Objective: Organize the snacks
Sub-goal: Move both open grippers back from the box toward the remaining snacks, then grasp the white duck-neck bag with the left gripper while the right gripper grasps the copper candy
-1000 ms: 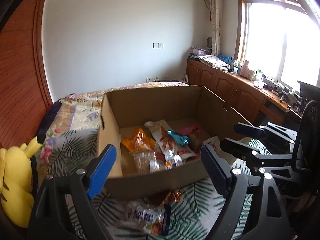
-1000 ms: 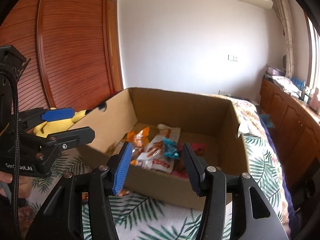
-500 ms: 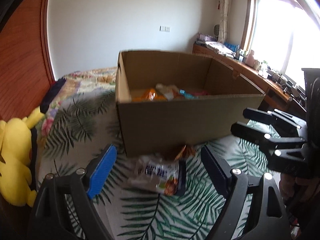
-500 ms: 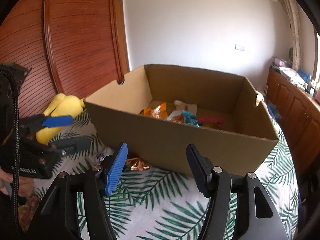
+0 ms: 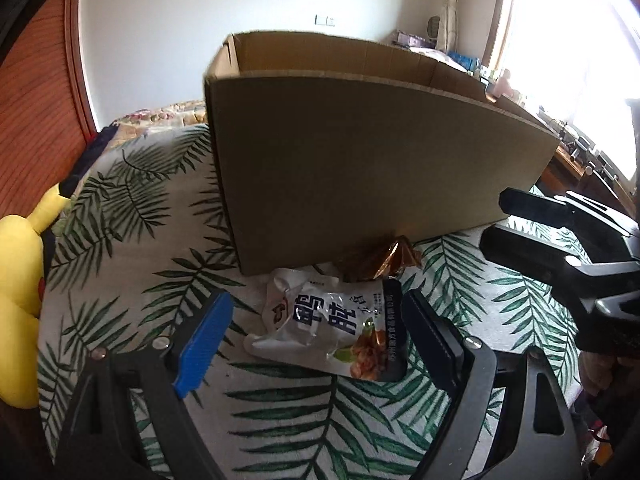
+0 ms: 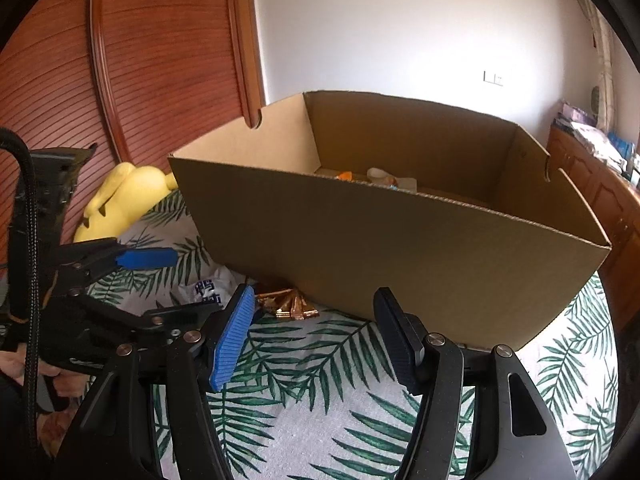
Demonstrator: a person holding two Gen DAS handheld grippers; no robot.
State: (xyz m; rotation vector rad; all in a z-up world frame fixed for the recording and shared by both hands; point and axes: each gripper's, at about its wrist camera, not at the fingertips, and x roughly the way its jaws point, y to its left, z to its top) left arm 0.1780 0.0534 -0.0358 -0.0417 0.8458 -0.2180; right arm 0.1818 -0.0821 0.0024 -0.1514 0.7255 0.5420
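A white snack packet [image 5: 332, 328] with dark blue lettering lies flat on the palm-leaf bedspread [image 5: 168, 248], just in front of the cardboard box [image 5: 360, 152]. My left gripper [image 5: 316, 320] is open, its fingers on either side of the packet and not pressing it. A crinkled gold-brown wrapper [image 5: 376, 260] lies against the foot of the box. My right gripper [image 6: 314, 300] is open and empty, low over the bedspread near that wrapper [image 6: 286, 302]. Over the box rim [image 6: 400, 248] a few snacks [image 6: 380, 176] show inside.
A yellow plush toy [image 6: 124, 196] lies left of the box by the wooden wardrobe doors [image 6: 160, 60]. Wooden cabinets [image 5: 580, 160] run along the window side. The left gripper [image 6: 168, 284] shows at the left of the right wrist view.
Both grippers have dropped from above the box to low in front of it. The white packet now lies between the left fingers. The right jaws stand a little wider.
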